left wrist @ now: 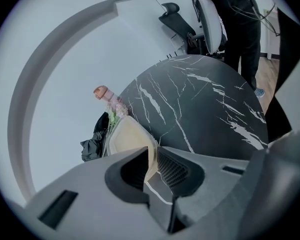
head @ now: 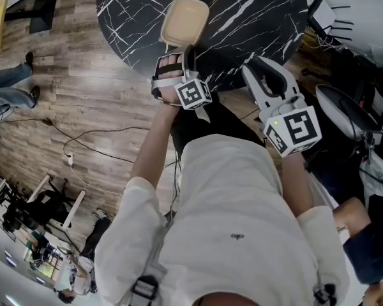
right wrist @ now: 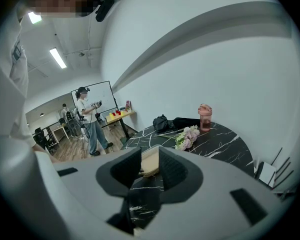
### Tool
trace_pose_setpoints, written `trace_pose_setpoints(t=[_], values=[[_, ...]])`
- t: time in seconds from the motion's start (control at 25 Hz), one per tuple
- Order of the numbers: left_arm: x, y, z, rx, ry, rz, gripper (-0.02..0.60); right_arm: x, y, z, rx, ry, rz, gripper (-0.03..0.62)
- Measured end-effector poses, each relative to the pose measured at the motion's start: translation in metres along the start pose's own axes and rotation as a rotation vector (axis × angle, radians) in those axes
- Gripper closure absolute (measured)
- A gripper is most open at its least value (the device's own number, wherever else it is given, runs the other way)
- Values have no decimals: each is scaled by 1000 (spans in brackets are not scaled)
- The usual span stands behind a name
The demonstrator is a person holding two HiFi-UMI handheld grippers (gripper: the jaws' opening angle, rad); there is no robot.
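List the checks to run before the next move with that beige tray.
1. Left gripper shut on the rim of the beige tray: ok.
2. Right gripper open, nothing held: ok.
3. Tray over the black table, inside its edge: ok.
4. Tray resting on the table or lifted: cannot tell.
5. Space beyond the tray: flowers lie close, pink bottle farther back: not ok.

head: overhead, steeply down | gripper views: low, close, facing across | shared: marble table [head: 255, 18], probably flowers [right wrist: 187, 136]
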State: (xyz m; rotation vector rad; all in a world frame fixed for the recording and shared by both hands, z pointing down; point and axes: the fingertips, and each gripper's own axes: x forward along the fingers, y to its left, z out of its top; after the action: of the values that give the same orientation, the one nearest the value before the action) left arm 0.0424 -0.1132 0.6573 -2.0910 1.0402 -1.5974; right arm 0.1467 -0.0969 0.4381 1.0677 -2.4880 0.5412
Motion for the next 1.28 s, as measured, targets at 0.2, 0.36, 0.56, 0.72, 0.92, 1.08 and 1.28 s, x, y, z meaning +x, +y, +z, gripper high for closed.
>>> trace_pose_setpoints(t=[0.2,0.36,0.56,0.72,0.92,1.08,1.28], values=[[-1,-1,1,5,0,-2,528,-1,0,1,-1,-6,-1,486],[-4,-1,2,5,-1,-7,529,-3,-1,1,2,-8,0,485],[-6,-1,4,5,1,-11,529,-4,-1,4,3,-16,2,486],[-8,-2,5,-14,0,-18,529,-5,-2,4,0,-22,3,486],[-14,0,8,-21,-4,-16,531,-5,-2,5,2,-30,10,485],[-20,3,8,-29,-4,-14,531,-5,0,8,2,-36,15,486],[-26,8,9,-40,-8,-9,531,-5,0,13,3,-51,14,486]])
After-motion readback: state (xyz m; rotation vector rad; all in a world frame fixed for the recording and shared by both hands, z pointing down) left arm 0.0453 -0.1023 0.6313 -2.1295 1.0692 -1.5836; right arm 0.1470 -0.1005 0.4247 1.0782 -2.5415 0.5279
